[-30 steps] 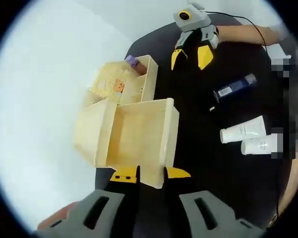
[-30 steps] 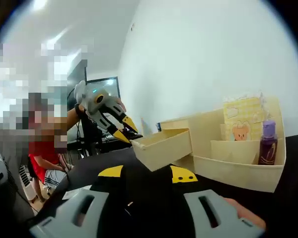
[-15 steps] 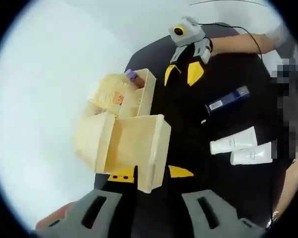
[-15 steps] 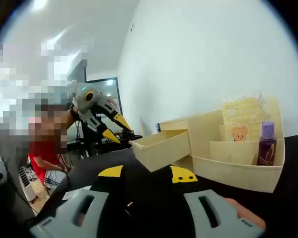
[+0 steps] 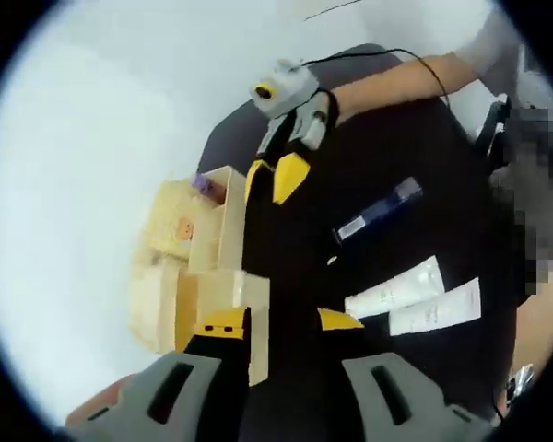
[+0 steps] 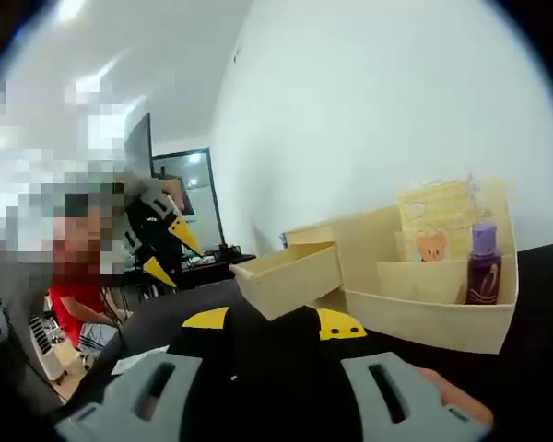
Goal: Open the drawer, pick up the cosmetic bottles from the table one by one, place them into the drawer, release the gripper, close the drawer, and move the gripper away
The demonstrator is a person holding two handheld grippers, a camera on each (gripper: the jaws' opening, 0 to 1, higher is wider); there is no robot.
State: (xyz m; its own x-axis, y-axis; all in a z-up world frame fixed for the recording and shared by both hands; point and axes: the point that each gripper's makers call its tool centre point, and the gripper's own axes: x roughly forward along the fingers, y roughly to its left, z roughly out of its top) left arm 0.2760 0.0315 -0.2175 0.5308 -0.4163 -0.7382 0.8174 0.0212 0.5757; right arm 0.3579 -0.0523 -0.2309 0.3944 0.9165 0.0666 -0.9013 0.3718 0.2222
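Cream drawer (image 6: pixel 290 276) is open, bottles not yet picked up.
Blue bottle (image 5: pixel 378 211) and two white tubes (image 5: pixel 394 292) (image 5: pixel 436 308) lie on the black worktop (image 5: pixel 424 138), beside the organizer (image 5: pixel 198 267). Left tongs (image 5: pixel 274 319) and right tongs (image 6: pixel 274 321) stand open and hold nothing. Picking, placing and closing are all left, I think.

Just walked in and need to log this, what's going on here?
A person holds a gripper in each hand over a black table. The organizer's drawer stands open and looks empty. A blue bottle and two white tubes lie on the table. Both the left gripper and right gripper are open and empty.
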